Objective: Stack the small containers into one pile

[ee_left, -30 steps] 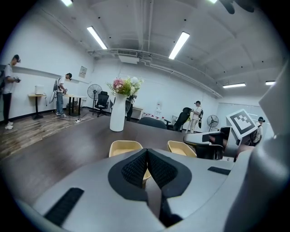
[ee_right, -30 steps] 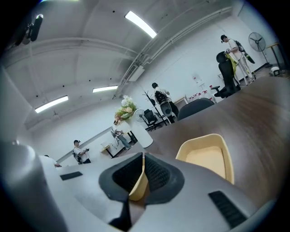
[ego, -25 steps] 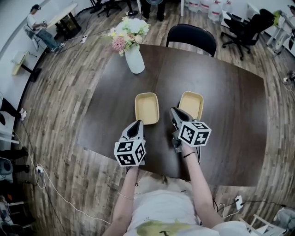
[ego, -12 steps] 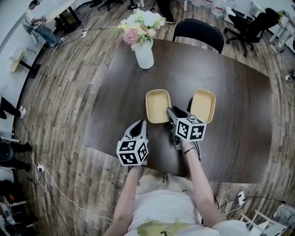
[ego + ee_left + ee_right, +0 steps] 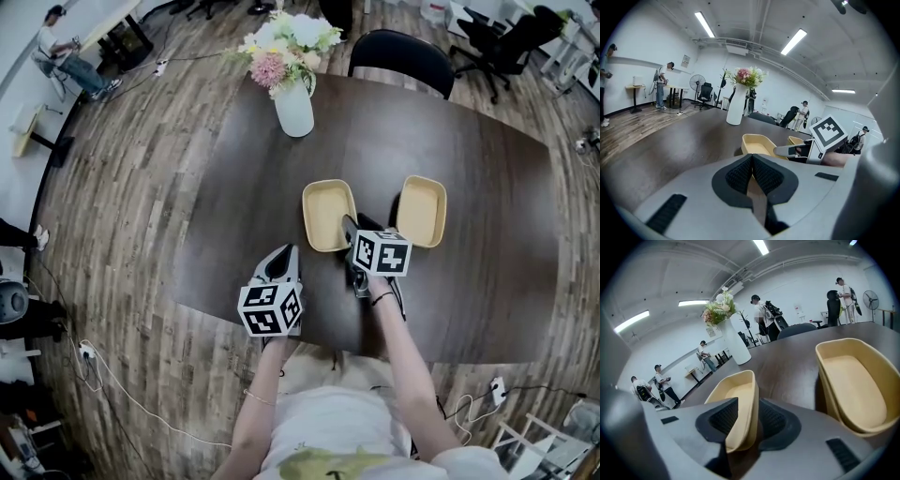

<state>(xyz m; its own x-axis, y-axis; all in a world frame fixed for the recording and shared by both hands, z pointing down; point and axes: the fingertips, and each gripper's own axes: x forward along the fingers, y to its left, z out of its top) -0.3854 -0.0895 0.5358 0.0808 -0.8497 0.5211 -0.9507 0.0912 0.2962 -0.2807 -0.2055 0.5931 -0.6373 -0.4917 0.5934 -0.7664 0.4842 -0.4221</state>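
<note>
Two small tan containers lie side by side on the dark table. The left container (image 5: 328,214) (image 5: 736,394) (image 5: 757,143) has its near right rim between the jaws of my right gripper (image 5: 349,227) (image 5: 743,420). Those jaws are opening and the pads stand off the wall on both sides. To the gripper's right sits the right container (image 5: 422,211) (image 5: 853,385) (image 5: 797,140), apart from it. My left gripper (image 5: 282,258) (image 5: 752,161) hangs shut and empty near the table's front edge, short of the left container.
A white vase with flowers (image 5: 293,108) stands at the table's far left. A black chair (image 5: 398,56) is behind the far edge. The table's front edge (image 5: 309,328) runs just under both grippers. People and office chairs are around the room.
My right gripper has shifted left from between the containers onto the left container's near right rim, and its jaws have opened. The left gripper has stayed put.
</note>
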